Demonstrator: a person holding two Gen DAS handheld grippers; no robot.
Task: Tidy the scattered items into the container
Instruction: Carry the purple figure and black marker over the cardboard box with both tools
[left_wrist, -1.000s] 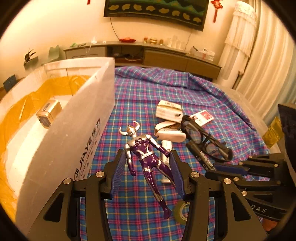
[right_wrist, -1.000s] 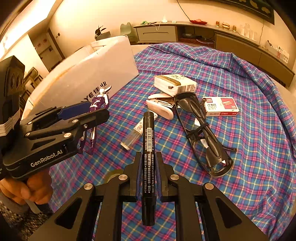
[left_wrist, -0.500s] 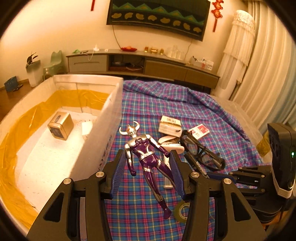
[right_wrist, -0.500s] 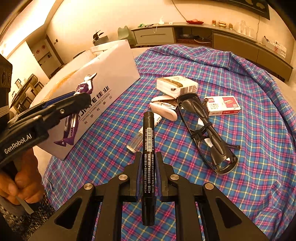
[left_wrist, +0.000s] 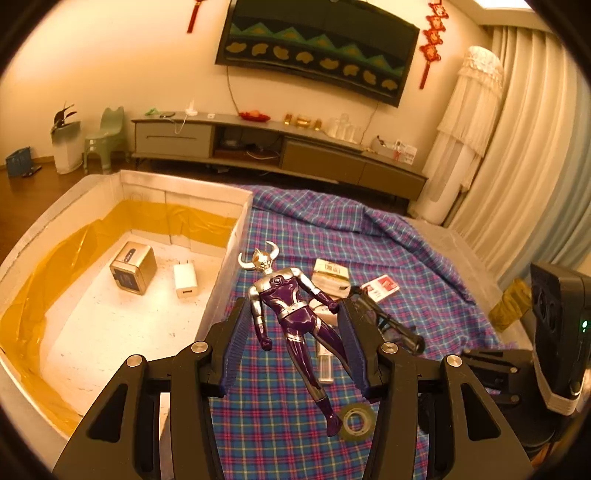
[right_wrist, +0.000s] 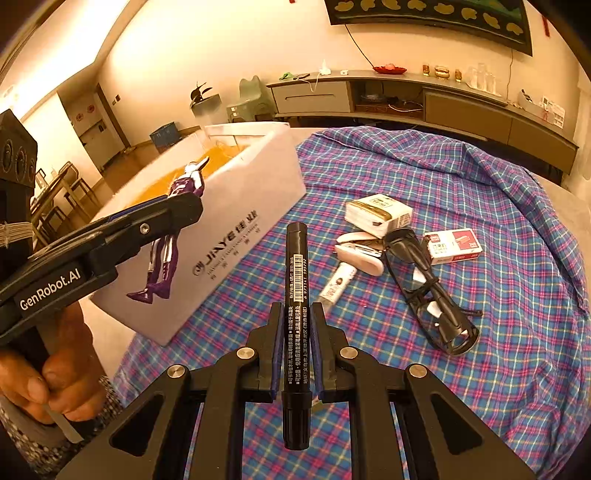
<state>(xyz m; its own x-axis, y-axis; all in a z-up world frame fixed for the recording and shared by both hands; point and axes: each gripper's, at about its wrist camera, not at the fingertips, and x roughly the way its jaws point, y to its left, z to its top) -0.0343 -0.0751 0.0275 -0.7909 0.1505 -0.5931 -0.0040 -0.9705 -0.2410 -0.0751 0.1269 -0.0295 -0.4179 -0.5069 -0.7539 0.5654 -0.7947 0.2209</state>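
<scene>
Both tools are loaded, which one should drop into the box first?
Left. The left tool holds the purple figure right beside the foam box wall. The right tool, gripping the marker, is farther out over the plaid cloth.

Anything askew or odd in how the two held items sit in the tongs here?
The purple figure hangs crooked in the left tongs: the blue pads touch mainly one leg and an arm, its body slanting across the gap. The black marker sits straight in the right tongs. Nothing looks spilled or broken.
</scene>
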